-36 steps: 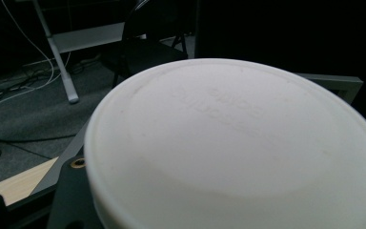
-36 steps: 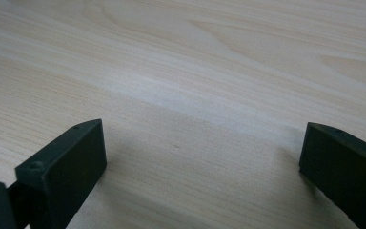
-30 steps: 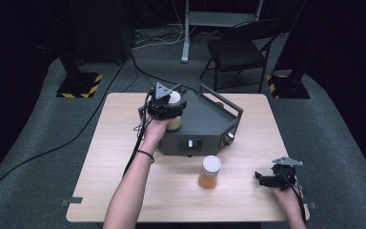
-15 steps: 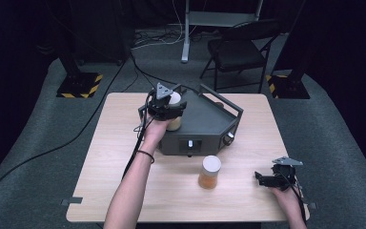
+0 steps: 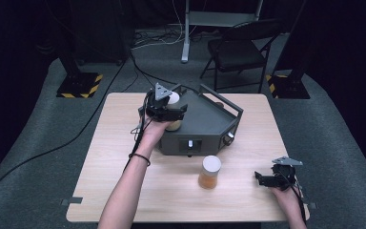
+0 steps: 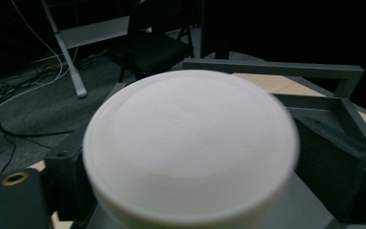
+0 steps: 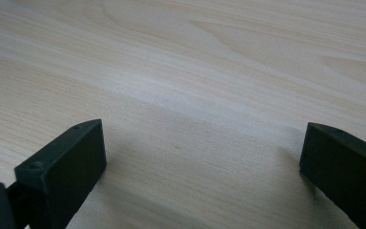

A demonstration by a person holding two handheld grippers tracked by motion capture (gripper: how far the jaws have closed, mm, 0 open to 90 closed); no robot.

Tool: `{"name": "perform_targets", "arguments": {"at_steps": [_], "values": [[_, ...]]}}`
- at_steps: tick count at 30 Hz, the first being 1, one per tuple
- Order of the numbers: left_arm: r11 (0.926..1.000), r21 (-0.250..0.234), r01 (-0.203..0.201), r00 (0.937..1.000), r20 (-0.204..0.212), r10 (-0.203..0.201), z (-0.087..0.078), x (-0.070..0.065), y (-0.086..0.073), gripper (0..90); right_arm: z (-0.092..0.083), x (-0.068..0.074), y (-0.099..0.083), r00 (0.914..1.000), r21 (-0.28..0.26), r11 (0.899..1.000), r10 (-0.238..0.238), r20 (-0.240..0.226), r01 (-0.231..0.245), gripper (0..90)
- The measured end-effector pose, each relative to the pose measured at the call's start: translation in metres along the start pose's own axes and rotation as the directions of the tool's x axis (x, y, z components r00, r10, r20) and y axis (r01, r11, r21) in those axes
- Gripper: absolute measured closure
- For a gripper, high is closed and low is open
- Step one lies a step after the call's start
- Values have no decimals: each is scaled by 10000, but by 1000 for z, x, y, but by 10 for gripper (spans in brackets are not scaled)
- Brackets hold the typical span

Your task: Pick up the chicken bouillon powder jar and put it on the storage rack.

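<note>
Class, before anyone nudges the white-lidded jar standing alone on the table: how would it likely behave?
The jar stands upright and taller than wide, so a high push may tip it. Its round body would probably roll once down. The amber contents nearly fill it, suggesting some weight; the smooth wall may be slippery.

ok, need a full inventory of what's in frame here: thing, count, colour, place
table: 1, light wood, centre of the floor
tray: 1, dark grey, railed, angular, far middle of the table
jar at the tray: 1, white lid, pale body, tray's left end, between the left tool's jaws
jar on the table: 1, white lid, orange contents, upright in front of the tray
folding chair: 1, black, behind the table
stand bases: 2, black with yellow stripes, floor far left and far right
cables: several, black, on the grey carpet
left tool: 1, black, jaws have just been opening around the jar
right tool: 1, black, open, near right of the table
forearms: 2, from the bottom edge
</note>
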State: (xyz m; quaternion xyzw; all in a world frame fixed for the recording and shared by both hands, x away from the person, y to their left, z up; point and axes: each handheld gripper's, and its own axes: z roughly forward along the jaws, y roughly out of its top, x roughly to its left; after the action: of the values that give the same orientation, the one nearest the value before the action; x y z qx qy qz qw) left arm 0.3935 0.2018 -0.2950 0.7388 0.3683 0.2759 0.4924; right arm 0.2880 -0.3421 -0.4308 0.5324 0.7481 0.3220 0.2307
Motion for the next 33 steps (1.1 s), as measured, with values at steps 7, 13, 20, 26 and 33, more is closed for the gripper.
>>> {"name": "perform_targets", "arguments": {"at_steps": [7,13,20,26,33], "values": [[9997,-226,-83,9997,209,87,-20,1,-4,61,0,0,0,10000,-2,10000,-13,-5,13,7],[9999,-104,-5,9997,246,8,-33,8,-12,44,0,0,0,10000,-1,10000,-5,5,5,7],[9997,-65,-256,9996,-77,256,-53,7,-26,40,0,0,0,10000,-3,10000,-1,12,1,6],[9974,-358,-627,9968,-513,609,-70,-1,-40,36,0,0,0,10000,-4,10000,-1,15,1,7],[9983,-448,-368,9992,-144,361,-86,3,-55,35,0,1,0,10000,-1,10000,8,21,-8,6]]}}
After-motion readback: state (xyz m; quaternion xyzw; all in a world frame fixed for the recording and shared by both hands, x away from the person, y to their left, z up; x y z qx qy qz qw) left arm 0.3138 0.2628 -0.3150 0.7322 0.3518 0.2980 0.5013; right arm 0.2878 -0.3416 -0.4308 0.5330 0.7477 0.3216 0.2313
